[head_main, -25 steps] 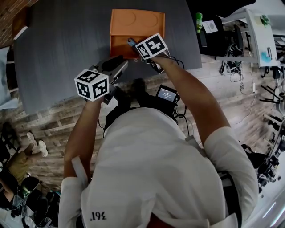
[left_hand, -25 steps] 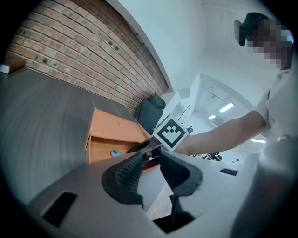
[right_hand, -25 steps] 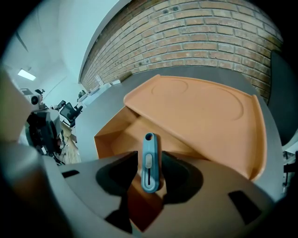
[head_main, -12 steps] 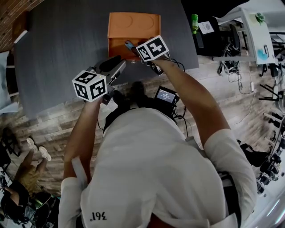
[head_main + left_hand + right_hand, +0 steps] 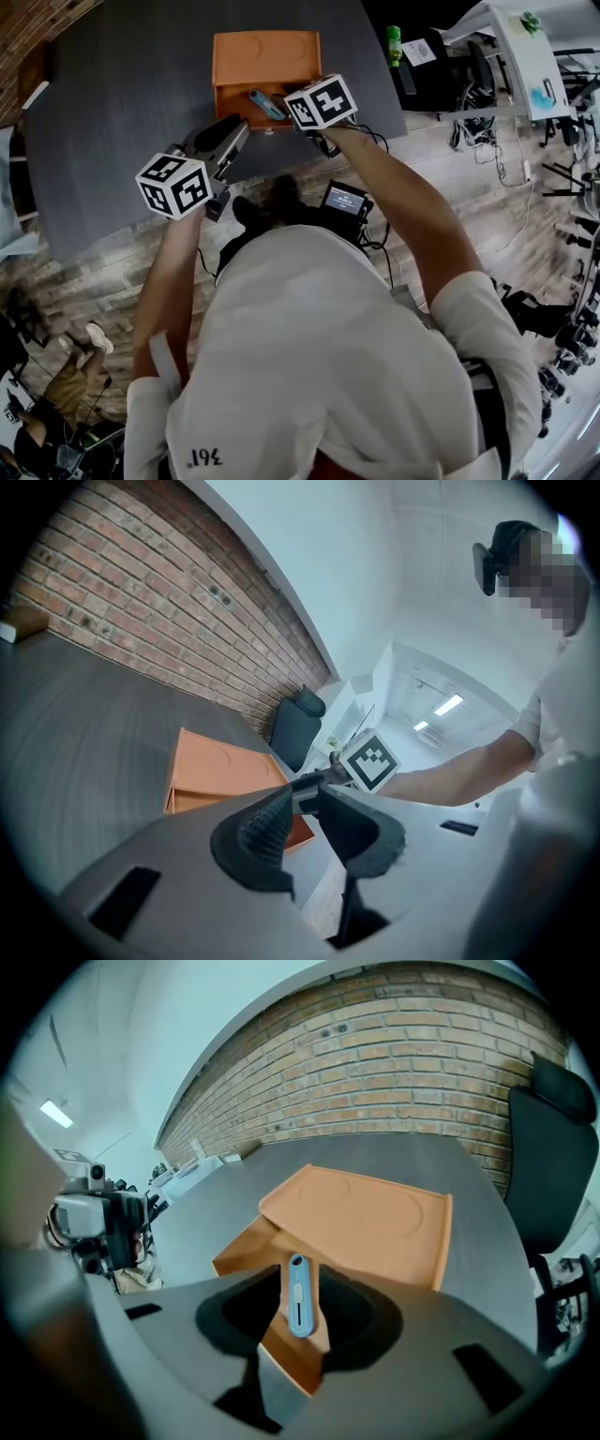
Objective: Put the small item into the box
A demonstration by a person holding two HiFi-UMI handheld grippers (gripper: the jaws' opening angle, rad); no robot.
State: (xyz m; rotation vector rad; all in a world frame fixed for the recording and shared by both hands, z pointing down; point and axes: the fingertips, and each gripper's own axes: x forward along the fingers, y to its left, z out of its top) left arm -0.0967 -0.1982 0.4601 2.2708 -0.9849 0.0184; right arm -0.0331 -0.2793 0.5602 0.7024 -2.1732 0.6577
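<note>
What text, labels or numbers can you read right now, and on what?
"361", upside down, on the person's white shirt.
Small screen at the person's waist: lit, too small to read.
Sheet on the dark desk at right: print too small.
Marker cubes: square patterns only, no words.
Orange box, blue item: no text visible.

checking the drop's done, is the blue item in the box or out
In. In the head view, the blue item lies slantwise inside the open front compartment of the orange box, on its orange floor.
</note>
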